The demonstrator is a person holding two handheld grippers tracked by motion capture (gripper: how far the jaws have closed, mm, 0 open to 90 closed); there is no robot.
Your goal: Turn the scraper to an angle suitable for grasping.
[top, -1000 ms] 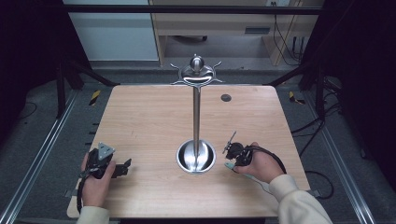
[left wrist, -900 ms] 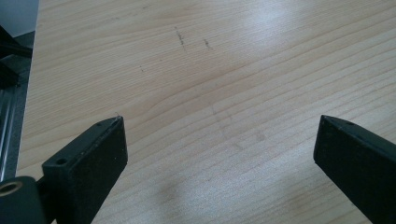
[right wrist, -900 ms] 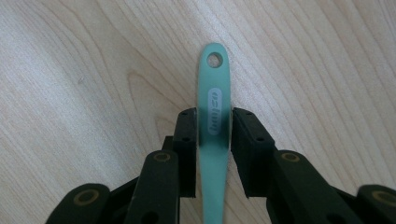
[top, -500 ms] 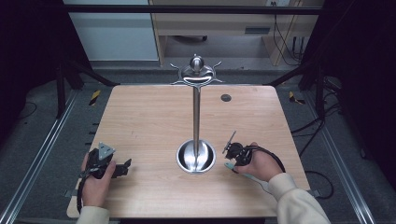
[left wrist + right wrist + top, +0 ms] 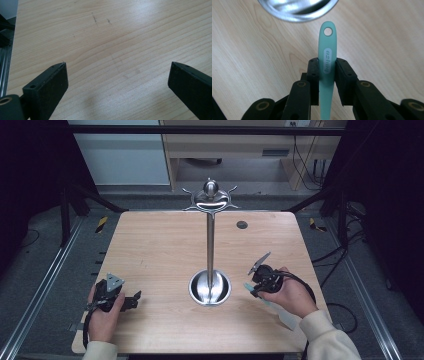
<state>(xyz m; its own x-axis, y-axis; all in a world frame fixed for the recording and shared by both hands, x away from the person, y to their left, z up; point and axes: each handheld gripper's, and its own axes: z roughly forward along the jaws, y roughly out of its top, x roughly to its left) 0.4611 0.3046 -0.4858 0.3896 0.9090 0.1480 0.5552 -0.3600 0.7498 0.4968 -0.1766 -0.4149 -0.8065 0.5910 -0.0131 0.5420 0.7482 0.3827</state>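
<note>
spatula (image 5: 326,62) sits pinched thinly in the right claw (image 5: 326,66); it may twist loose nearing the stand (image 5: 297,10) just ahead, probably for hanging.

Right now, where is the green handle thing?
The green handle is pinched in the right claw, on the table's right side, just beside the metal stand's round base.

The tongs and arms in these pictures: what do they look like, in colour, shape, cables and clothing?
Both tongs are black. The left tongs carry a grey three-cornered plate on top, and their jaw ends are flat, blocky pads with small screw holes. The right tongs have hinged black links with brass-coloured pivots. A black cable trails from them. The person wears cream sleeves.
</note>
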